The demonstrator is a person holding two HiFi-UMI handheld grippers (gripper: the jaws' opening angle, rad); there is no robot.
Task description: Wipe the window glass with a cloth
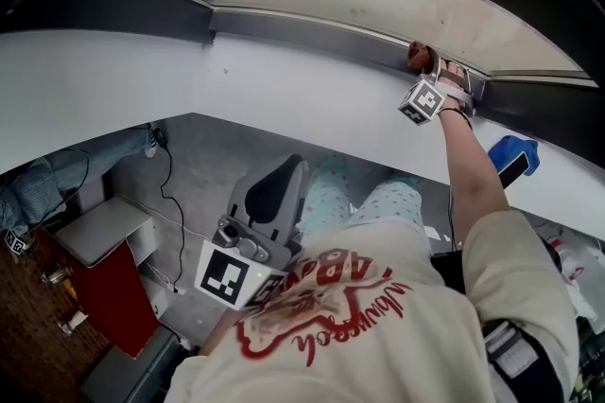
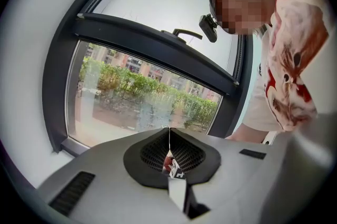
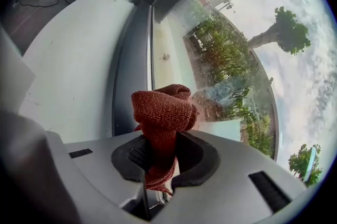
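Nearest is the person's cream shirt (image 1: 378,335) with red print. Just in front of it the left gripper (image 2: 169,133) is held low over the grey floor (image 1: 208,165). Its jaws are pressed together with nothing between them, and its own view looks up at the window from a little way off.

On the floor at the left stands a red cabinet (image 1: 118,292) with a grey slab (image 1: 99,229) on top, and a black cable (image 1: 170,193) runs beside it.

The right arm (image 1: 473,179) stretches out over the white sill (image 1: 284,89). A blue object (image 1: 513,151) lies on the sill near its right end.

At the arm's end the right gripper (image 3: 158,146) is clamped on a red cloth (image 3: 163,110), which bulges out above the jaws in a thick bunch while a short tail hangs below them. The bunch sits at the lower edge of the glass (image 3: 226,60), close against the dark frame (image 3: 129,75), toward the pane's right end in the head view. Whether it presses on the glass cannot be told.

Beyond the pane are hedges (image 2: 152,91), a tree (image 3: 287,33) and cloudy sky.
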